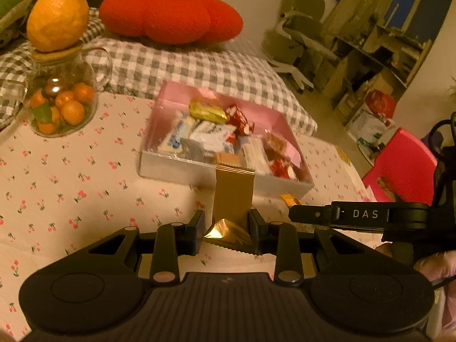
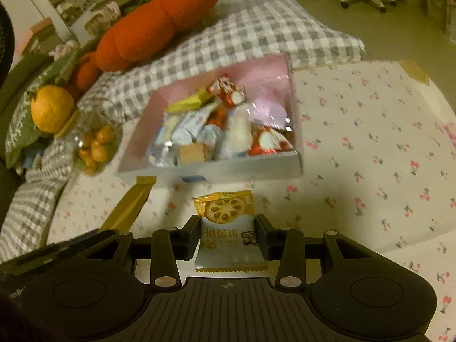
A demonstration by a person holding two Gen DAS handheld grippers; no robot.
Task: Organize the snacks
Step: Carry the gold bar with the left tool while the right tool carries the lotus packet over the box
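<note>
My left gripper is shut on a gold snack packet, held above the cherry-print tablecloth just in front of the pink snack box. The box holds several wrapped snacks. My right gripper is shut on an orange-and-white biscuit packet, also just in front of the box. The gold packet and the left gripper show at the left in the right wrist view. The right gripper's finger shows at the right in the left wrist view.
A glass jar of small oranges with an orange-shaped lid stands left of the box. A red pumpkin cushion lies on a grey checked pillow behind it. A pink chair stands right of the table.
</note>
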